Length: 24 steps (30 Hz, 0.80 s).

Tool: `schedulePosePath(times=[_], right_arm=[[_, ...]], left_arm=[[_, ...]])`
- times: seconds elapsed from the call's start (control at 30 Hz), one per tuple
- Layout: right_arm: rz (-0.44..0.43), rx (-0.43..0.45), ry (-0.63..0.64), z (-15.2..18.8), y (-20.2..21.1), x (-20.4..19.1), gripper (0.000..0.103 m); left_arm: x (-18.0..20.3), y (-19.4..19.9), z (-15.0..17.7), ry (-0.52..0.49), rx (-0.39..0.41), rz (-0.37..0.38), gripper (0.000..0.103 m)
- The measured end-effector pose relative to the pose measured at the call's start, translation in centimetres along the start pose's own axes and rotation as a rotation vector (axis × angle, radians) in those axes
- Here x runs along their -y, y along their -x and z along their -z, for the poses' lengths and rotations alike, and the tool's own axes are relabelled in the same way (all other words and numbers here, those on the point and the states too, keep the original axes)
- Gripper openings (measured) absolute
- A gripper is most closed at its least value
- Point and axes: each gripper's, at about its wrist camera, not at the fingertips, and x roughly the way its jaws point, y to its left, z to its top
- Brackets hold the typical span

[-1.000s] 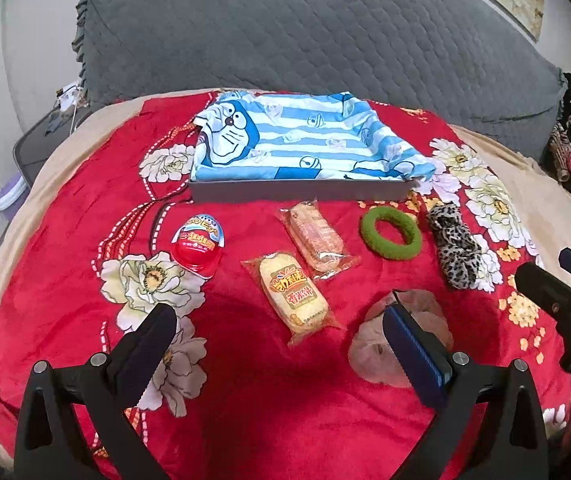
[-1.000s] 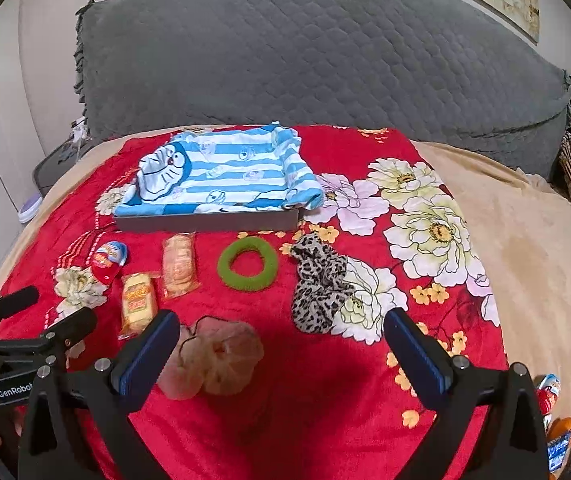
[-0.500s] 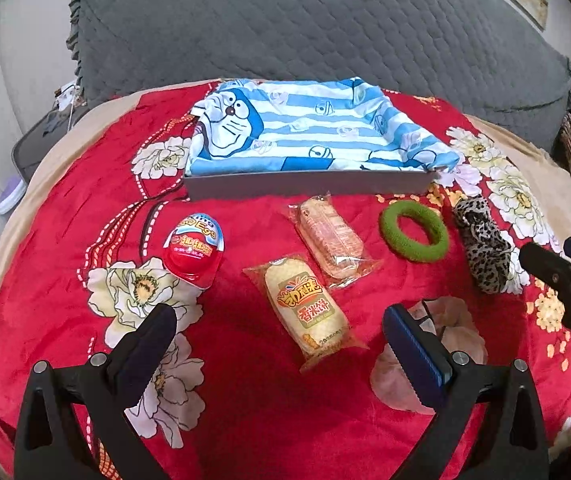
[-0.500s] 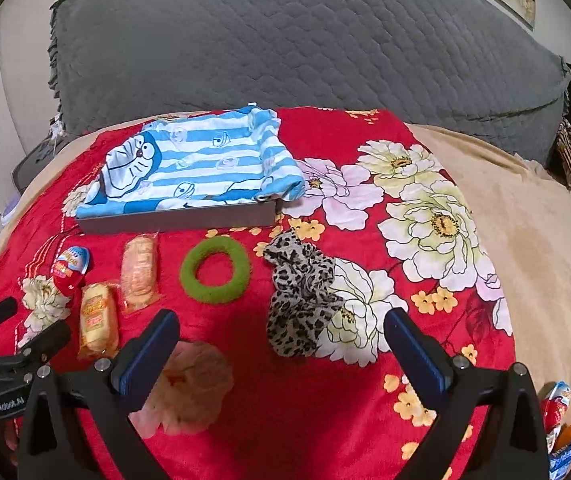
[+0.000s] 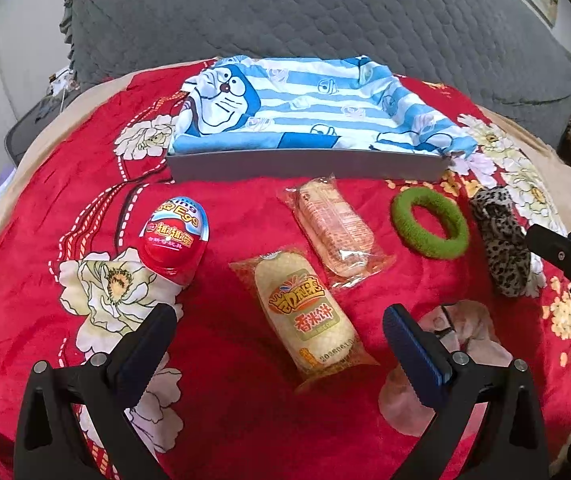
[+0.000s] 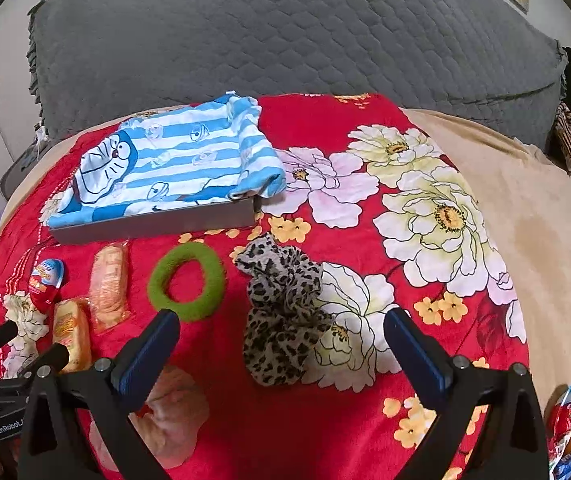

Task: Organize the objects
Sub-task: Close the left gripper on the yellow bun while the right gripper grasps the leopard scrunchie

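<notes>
We see a big red flowered blanket (image 5: pixel 245 208) with a flat grey tray (image 5: pixel 309 165) lined in blue striped cartoon cloth at its far side. In front lie a spotted leopard-print scrunchie (image 6: pixel 281 316), a fuzzy green ring (image 5: pixel 429 222), two wrapped snack cakes and a red toy egg (image 5: pixel 175 236). Our left tongs (image 5: pixel 277 320) and right tongs (image 6: pixel 281 326) are both spread wide and hold nothing.

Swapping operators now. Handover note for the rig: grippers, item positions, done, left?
Left gripper: open, empty, over the yellow rice cracker pack.
Right gripper: open, empty, over the leopard scrunchie.
On the red blanket, in front of the tray lined with blue striped cloth: toy egg, orange snack pack, green hair ring, pink scrunchie.
Done: nothing in the tray.
Left: all six items.
</notes>
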Motion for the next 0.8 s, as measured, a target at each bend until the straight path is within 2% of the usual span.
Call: schedulePosePath(times=[0.2, 0.53, 0.8], right_arm=[[0.002, -0.025, 0.016, 0.1, -1.2, 0.0, 0.103], [0.016, -0.056, 0.046, 0.2, -3.1, -0.1, 0.1], [0.054, -0.06, 0.021, -0.2, -3.9, 1.0, 0.1]], left_arm=[[0.3, -1.0, -0.2, 0.012, -0.012, 0.02, 0.103], [-0.1, -2.2, -0.2, 0.02, -0.021, 0.01, 0.103], [0.0, -3.1, 0.0, 0.024, -0.04, 0.015, 0.103]])
